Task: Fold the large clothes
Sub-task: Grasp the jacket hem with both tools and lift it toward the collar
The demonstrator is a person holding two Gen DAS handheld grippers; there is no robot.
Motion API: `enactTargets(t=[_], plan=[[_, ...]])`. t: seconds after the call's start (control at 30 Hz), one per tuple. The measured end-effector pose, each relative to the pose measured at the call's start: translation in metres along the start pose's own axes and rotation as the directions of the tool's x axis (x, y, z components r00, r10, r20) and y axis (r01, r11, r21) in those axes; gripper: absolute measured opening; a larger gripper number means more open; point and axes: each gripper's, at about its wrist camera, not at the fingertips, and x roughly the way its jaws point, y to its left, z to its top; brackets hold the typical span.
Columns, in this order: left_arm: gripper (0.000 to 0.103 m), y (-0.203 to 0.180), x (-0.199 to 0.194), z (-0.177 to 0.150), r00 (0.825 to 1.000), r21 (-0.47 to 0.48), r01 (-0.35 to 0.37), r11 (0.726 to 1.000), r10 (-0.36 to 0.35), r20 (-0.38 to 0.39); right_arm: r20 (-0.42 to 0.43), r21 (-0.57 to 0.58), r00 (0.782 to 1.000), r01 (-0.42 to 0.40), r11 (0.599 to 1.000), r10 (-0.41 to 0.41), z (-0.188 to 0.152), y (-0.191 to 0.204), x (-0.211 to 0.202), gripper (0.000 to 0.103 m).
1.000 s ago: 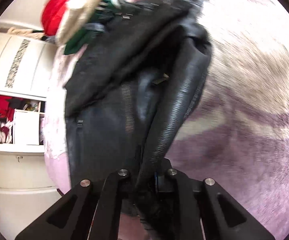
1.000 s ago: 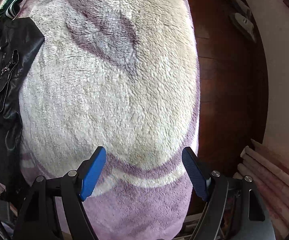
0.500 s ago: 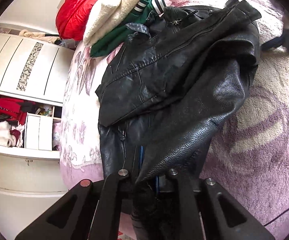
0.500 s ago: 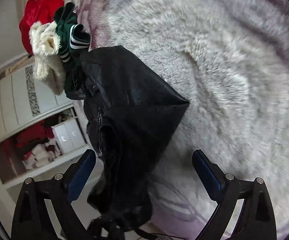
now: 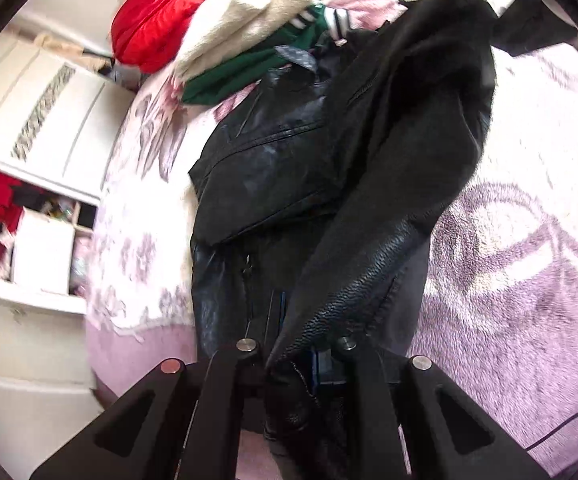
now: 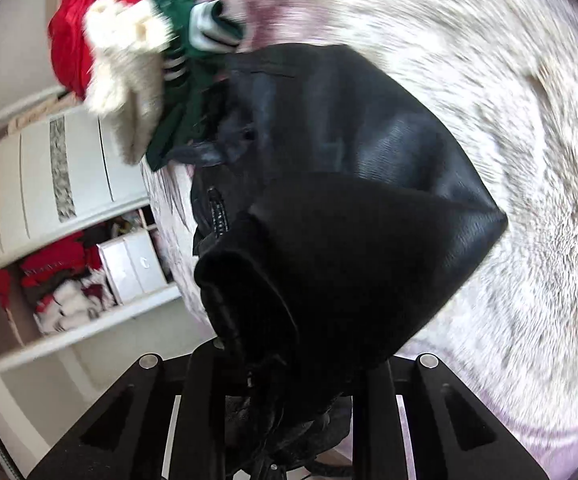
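A black leather jacket with zippers (image 5: 329, 152) lies crumpled on a fluffy white and purple blanket (image 5: 529, 260), and it fills the middle of both views. In the left wrist view, the left gripper (image 5: 301, 354) sits at the bottom centre of the frame; its jaws are closed on a grained edge of the jacket, and the leather covers the pads almost fully, only a thin blue strip shows between them. A fold of the jacket rises from there to the upper right of the frame, where its end is cut off by the dark rim and something black beside it is too blurred to name.

In the right wrist view, the right gripper (image 6: 289, 364) is at the bottom centre, and its jaws stand close together around a bunched dark part of the jacket (image 6: 349, 200). The fingertips themselves are hidden under the fabric, so the exact contact is not visible. This whole view is smeared, mostly on the blanket (image 6: 509, 100).

At the upper left of both frames, just beside the jacket, a pile holds a red puffy garment (image 5: 161, 12), a cream fluffy garment (image 5: 241, 24) and a green garment with white striped cuffs (image 5: 257, 68). A white wardrobe with open shelves (image 5: 29, 128) fills the left edge; its contents are hard to make out.
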Motion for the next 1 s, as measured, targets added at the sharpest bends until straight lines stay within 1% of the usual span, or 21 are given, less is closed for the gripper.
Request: enactTargets(t=[0.1, 0.17, 0.23, 0.27, 0.33, 0.37, 0.43, 0.47, 0.5, 0.53, 0.57, 0.6, 0.67, 0.7, 0.73, 0.77, 0.83, 0.87, 0.9, 0.93, 1.0], plan=[[0.009, 0.037, -0.003, -0.010, 0.996, -0.098, 0.086, 0.991, -0.088, -0.016, -0.003, -0.088, 0.998, 0.065, 0.994, -0.065, -0.009, 0.071, 0.013, 0.021], [0.009, 0.069, 0.001, -0.020, 0.987, -0.196, 0.148, 0.970, -0.156, -0.029, -0.017, -0.155, 0.992, 0.123, 0.980, -0.127, -0.014, 0.122, 0.039, 0.021], [0.012, 0.092, 0.013, -0.029, 0.980, -0.261, 0.179, 0.949, -0.195, -0.036, -0.026, -0.210, 0.980, 0.187, 0.960, -0.197, -0.013, 0.166, 0.075, 0.021], [0.012, 0.104, 0.022, -0.035, 0.974, -0.293, 0.200, 0.935, -0.221, -0.040, -0.025, -0.240, 0.970, 0.229, 0.944, -0.242, -0.016, 0.184, 0.095, 0.021], [0.012, 0.127, 0.045, -0.047, 0.953, -0.379, 0.258, 0.889, -0.298, -0.052, -0.028, -0.290, 0.945, 0.304, 0.907, -0.325, -0.018, 0.212, 0.138, 0.021], [0.012, 0.137, 0.061, -0.056, 0.936, -0.416, 0.296, 0.860, -0.348, -0.055, -0.025, -0.318, 0.922, 0.358, 0.878, -0.386, -0.019, 0.228, 0.169, 0.021], [0.014, 0.148, 0.090, -0.068, 0.904, -0.465, 0.344, 0.816, -0.421, -0.071, -0.027, -0.348, 0.878, 0.439, 0.828, -0.477, -0.025, 0.237, 0.213, 0.021], [0.014, 0.155, 0.104, -0.077, 0.880, -0.494, 0.380, 0.782, -0.470, -0.067, -0.024, -0.358, 0.858, 0.473, 0.805, -0.514, -0.030, 0.236, 0.230, 0.022], [0.015, 0.163, 0.120, -0.087, 0.842, -0.531, 0.428, 0.731, -0.536, -0.060, -0.033, -0.376, 0.832, 0.503, 0.778, -0.553, -0.033, 0.238, 0.253, 0.024], [0.018, 0.171, 0.132, -0.096, 0.809, -0.570, 0.459, 0.681, -0.586, -0.049, -0.053, -0.378, 0.817, 0.515, 0.769, -0.574, -0.034, 0.239, 0.272, 0.032], [0.018, 0.180, 0.142, -0.106, 0.761, -0.614, 0.501, 0.610, -0.648, -0.023, -0.070, -0.367, 0.814, 0.517, 0.774, -0.577, -0.037, 0.237, 0.283, 0.043], [0.018, 0.189, 0.152, -0.116, 0.702, -0.653, 0.547, 0.524, -0.712, 0.017, -0.086, -0.354, 0.820, 0.506, 0.787, -0.566, -0.039, 0.237, 0.294, 0.048], [0.019, 0.201, 0.164, -0.134, 0.595, -0.699, 0.611, 0.372, -0.798, 0.095, -0.134, -0.332, 0.861, 0.427, 0.841, -0.491, -0.046, 0.237, 0.301, 0.073], [0.026, 0.206, 0.168, -0.145, 0.557, -0.713, 0.624, 0.318, -0.822, 0.121, -0.167, -0.321, 0.891, 0.355, 0.878, -0.422, -0.050, 0.240, 0.301, 0.074], [0.031, 0.210, 0.170, -0.155, 0.553, -0.726, 0.615, 0.308, -0.824, 0.119, -0.195, -0.321, 0.907, 0.300, 0.898, -0.373, -0.054, 0.244, 0.299, 0.077], [0.032, 0.213, 0.173, -0.166, 0.534, -0.733, 0.620, 0.279, -0.835, 0.134, -0.215, -0.323, 0.922, 0.244, 0.914, -0.322, -0.056, 0.247, 0.297, 0.077], [0.036, 0.217, 0.179, -0.185, 0.493, -0.756, 0.616, 0.220, -0.856, 0.153, -0.250, -0.309, 0.938, 0.156, 0.938, -0.239, -0.062, 0.247, 0.288, 0.077], [0.036, 0.218, 0.182, -0.195, 0.471, -0.771, 0.610, 0.183, -0.866, 0.167, -0.242, -0.307, 0.939, 0.163, 0.938, -0.243, -0.065, 0.246, 0.282, 0.077], [0.036, 0.220, 0.184, -0.202, 0.439, -0.780, 0.612, 0.129, -0.876, 0.200, -0.205, -0.314, 0.940, 0.202, 0.928, -0.274, -0.068, 0.243, 0.271, 0.077], [0.037, 0.221, 0.184, -0.207, 0.424, -0.786, 0.610, 0.098, -0.878, 0.219, -0.175, -0.325, 0.940, 0.226, 0.918, -0.294, -0.071, 0.243, 0.267, 0.077], [0.038, 0.221, 0.182, -0.205, 0.409, -0.782, 0.619, 0.069, -0.879, 0.246, -0.114, -0.334, 0.933, 0.289, 0.897, -0.343, -0.077, 0.235, 0.256, 0.077]])
